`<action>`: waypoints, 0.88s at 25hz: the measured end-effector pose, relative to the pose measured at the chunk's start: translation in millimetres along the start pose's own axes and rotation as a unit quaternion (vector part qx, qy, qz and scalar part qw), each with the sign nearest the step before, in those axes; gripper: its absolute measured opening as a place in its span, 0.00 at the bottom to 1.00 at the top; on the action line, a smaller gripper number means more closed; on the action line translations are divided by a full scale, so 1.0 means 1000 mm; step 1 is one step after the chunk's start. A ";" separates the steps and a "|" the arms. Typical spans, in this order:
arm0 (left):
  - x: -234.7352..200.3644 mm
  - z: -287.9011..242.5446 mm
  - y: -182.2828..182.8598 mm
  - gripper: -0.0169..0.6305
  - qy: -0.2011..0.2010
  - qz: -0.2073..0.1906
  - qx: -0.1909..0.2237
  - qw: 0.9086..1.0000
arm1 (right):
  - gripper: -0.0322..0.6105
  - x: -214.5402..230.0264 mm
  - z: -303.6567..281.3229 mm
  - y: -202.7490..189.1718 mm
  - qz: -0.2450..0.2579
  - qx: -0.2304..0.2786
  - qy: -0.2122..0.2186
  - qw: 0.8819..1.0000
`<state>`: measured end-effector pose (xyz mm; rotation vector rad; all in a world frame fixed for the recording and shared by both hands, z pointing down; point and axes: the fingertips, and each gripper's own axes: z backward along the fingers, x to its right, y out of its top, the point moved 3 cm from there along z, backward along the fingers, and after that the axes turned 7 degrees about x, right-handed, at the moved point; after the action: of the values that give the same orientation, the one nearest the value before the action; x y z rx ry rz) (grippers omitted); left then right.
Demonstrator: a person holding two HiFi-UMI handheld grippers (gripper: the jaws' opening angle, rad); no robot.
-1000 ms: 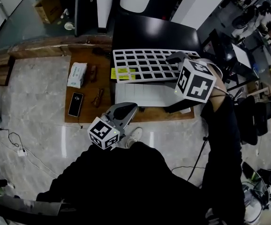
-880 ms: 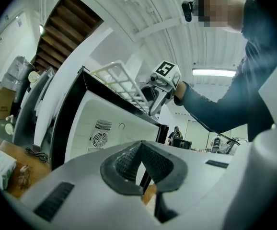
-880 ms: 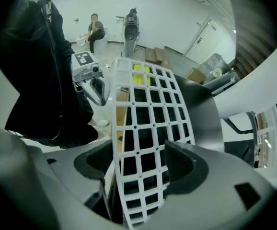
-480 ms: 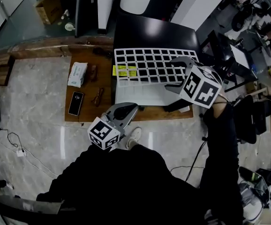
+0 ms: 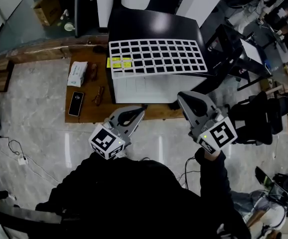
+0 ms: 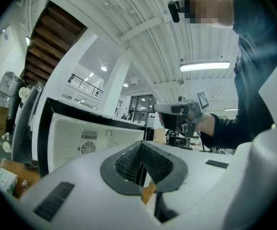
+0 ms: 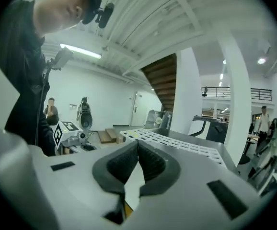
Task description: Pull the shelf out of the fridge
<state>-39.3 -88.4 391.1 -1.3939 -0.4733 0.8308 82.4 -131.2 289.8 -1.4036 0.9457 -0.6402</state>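
Note:
The white grid shelf (image 5: 156,56) lies flat on top of the black fridge (image 5: 154,24), free of both grippers. It also shows past the shut jaws as the grid shelf (image 7: 177,140) in the right gripper view. My right gripper (image 5: 181,98) is shut and empty, held back in front of the fridge, clear of the shelf. My left gripper (image 5: 139,111) is shut and empty too, low at the fridge's front left. In the left gripper view the fridge's white interior (image 6: 76,138) with a fan grille stands open behind the gripper (image 6: 141,152).
The fridge stands on a low wooden platform (image 5: 84,111) that also carries a tissue pack (image 5: 77,73), a phone (image 5: 75,104) and glasses (image 5: 98,95). Black office chairs (image 5: 253,118) crowd the right side. A cable and plug (image 5: 19,156) lie on the marble floor at left.
My right gripper has let go of the shelf, drawn back toward me and shut. The shelf now rests on the fridge top. My left gripper has barely moved.

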 end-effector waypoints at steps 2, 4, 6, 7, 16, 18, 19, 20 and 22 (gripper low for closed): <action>0.018 -0.001 0.000 0.04 0.004 -0.006 0.001 1.000 | 0.06 -0.016 0.023 -0.017 -0.028 0.036 -0.016 0.999; 0.035 0.003 0.001 0.04 0.012 -0.009 0.002 1.000 | 0.06 -0.034 0.040 -0.031 -0.063 0.062 -0.017 0.996; 0.053 0.007 0.001 0.04 0.016 -0.010 0.001 1.000 | 0.06 -0.051 0.054 -0.040 -0.091 0.083 -0.007 0.992; 0.062 0.010 0.000 0.04 0.017 -0.011 0.000 1.000 | 0.06 -0.058 0.061 -0.043 -0.100 0.091 0.000 0.991; 0.118 0.027 -0.023 0.04 0.049 -0.008 -0.017 0.999 | 0.06 -0.095 0.106 -0.068 -0.148 0.104 0.032 0.983; 0.129 0.028 -0.024 0.04 0.055 -0.008 -0.017 0.998 | 0.06 -0.101 0.114 -0.071 -0.152 0.103 0.038 0.982; 0.133 0.028 -0.025 0.04 0.057 -0.009 -0.018 0.998 | 0.06 -0.103 0.117 -0.073 -0.154 0.103 0.040 0.982; 0.136 0.029 -0.025 0.04 0.060 -0.010 -0.019 0.998 | 0.06 -0.105 0.119 -0.075 -0.156 0.103 0.040 0.982; 0.141 0.029 -0.026 0.04 0.065 -0.011 -0.019 0.998 | 0.06 -0.106 0.123 -0.077 -0.161 0.102 0.042 0.981</action>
<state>36.4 36.6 396.0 -1.4650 -0.4049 0.7129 145.1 15.1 373.1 -1.3624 0.6993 -1.0171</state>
